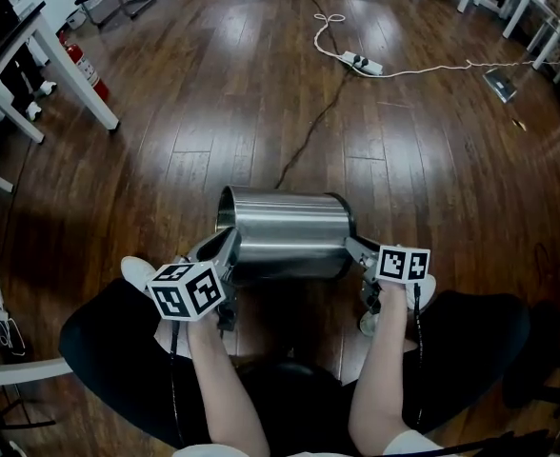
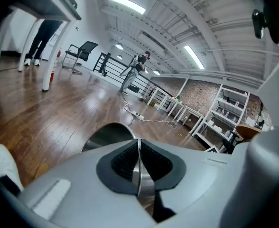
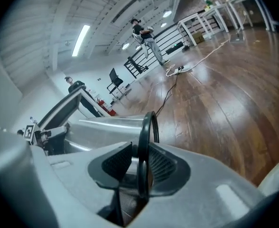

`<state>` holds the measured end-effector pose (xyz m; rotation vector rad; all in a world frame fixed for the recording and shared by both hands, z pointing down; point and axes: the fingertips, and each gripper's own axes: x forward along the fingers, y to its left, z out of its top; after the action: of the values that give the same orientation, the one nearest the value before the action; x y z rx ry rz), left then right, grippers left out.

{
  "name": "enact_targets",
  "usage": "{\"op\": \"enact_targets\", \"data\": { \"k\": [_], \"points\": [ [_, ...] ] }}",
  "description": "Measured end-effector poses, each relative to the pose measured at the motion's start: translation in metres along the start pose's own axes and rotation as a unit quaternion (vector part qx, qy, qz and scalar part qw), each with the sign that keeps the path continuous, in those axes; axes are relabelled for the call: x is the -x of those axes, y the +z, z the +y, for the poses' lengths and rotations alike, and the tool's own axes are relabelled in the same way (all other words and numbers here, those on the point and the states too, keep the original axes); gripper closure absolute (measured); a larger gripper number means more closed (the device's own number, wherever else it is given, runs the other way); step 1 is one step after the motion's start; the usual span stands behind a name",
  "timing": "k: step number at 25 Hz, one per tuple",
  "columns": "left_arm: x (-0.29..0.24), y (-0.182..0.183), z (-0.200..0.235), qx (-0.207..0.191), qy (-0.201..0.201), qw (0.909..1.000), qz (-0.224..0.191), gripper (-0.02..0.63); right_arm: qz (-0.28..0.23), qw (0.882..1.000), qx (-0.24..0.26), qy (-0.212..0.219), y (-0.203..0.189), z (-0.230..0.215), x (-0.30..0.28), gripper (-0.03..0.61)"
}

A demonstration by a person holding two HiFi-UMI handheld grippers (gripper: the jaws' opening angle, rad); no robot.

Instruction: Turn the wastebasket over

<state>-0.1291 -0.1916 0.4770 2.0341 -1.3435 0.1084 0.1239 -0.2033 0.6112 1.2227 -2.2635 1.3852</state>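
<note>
In the head view the steel wastebasket (image 1: 285,234) lies on its side in the air above my knees, its open mouth to the left and its black-ringed base to the right. My left gripper (image 1: 227,258) is shut on the thin steel rim of the mouth. In the left gripper view that rim (image 2: 139,167) runs edge-on between the dark pads. My right gripper (image 1: 357,253) is shut on the black base ring (image 3: 145,132), which stands upright between its pads. The shiny side of the wastebasket (image 3: 106,126) stretches away to the left of it.
Dark wooden floor lies all round. A black cable runs from under the basket to a white power strip (image 1: 361,63) farther out. A red fire extinguisher (image 1: 85,68) and white table legs (image 1: 82,86) stand at the left. My white shoes (image 1: 139,272) rest below the basket.
</note>
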Motion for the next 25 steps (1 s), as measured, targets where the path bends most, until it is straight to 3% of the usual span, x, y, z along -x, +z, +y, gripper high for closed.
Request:
{"op": "enact_targets", "data": {
  "k": [5, 8, 11, 13, 15, 19, 21, 25],
  "points": [
    [0.002, 0.017, -0.028, -0.057, -0.018, 0.9982, -0.008, 0.580, 0.011, 0.998, -0.057, 0.028, -0.033, -0.002, -0.022, 0.480],
    [-0.006, 0.015, -0.048, -0.077, -0.039, 0.9963, 0.003, 0.580, -0.015, 0.996, -0.086, 0.024, -0.045, -0.015, -0.032, 0.477],
    [-0.019, 0.006, -0.076, -0.053, -0.079, 0.9952, 0.025, 0.588, -0.041, 0.995, -0.088, -0.019, -0.046, -0.038, -0.032, 0.479],
    [-0.029, 0.001, -0.105, -0.061, -0.121, 0.9904, 0.026, 0.598, -0.042, 0.995, -0.076, -0.055, -0.047, -0.052, -0.032, 0.487],
    [-0.042, -0.005, -0.132, -0.065, -0.149, 0.9864, 0.020, 0.598, -0.039, 0.994, -0.062, -0.087, -0.051, -0.063, -0.033, 0.598],
    [-0.073, -0.049, -0.146, -0.104, -0.128, 0.9837, 0.072, 0.598, -0.039, 0.986, -0.094, -0.129, -0.079, -0.091, -0.029, 0.595],
    [-0.080, -0.066, -0.148, -0.112, -0.139, 0.9800, 0.088, 0.598, -0.060, 0.981, -0.108, -0.151, -0.081, -0.104, -0.019, 0.595],
    [-0.079, -0.059, -0.133, -0.136, -0.126, 0.9792, 0.083, 0.598, -0.173, 0.971, -0.066, -0.149, -0.016, -0.098, 0.012, 0.580]
  ]
}}
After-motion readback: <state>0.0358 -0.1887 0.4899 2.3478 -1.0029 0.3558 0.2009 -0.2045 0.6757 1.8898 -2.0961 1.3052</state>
